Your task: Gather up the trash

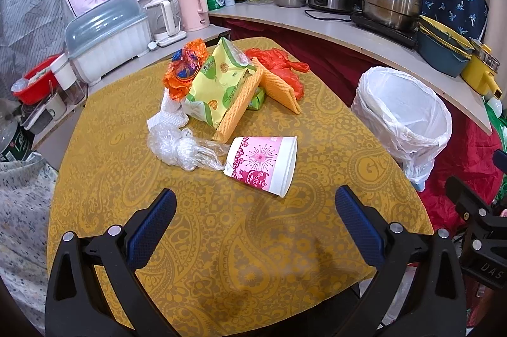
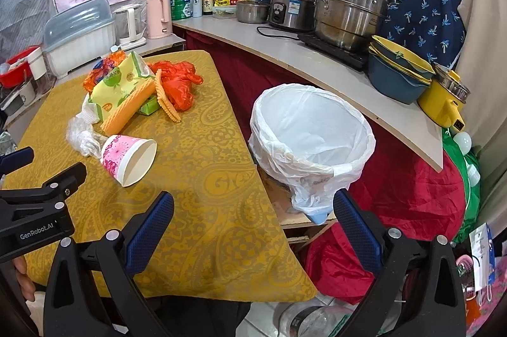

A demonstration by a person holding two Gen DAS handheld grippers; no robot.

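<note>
A pink-and-white paper cup [image 1: 264, 166] lies on its side on the yellow table [image 1: 221, 242], also in the right wrist view [image 2: 130, 159]. Behind it lies a trash pile: clear plastic wrap [image 1: 180, 148], a yellow-green snack bag [image 1: 218, 83], orange waffle cloths [image 1: 279, 86], a red plastic bag [image 1: 279, 64] and an orange wrapper [image 1: 185, 67]. A bin with a white liner [image 2: 310, 131] stands right of the table. My left gripper [image 1: 255, 204] is open and empty just short of the cup. My right gripper [image 2: 253, 207] is open and empty over the table's right edge, near the bin.
A counter [image 2: 285, 48] behind the table holds steel pots [image 2: 348, 10], a rice cooker, stacked bowls [image 2: 399, 74] and bottles. A dish rack [image 1: 107, 36] and kettles stand at the left. Red cloth [image 2: 412, 204] hangs below the counter.
</note>
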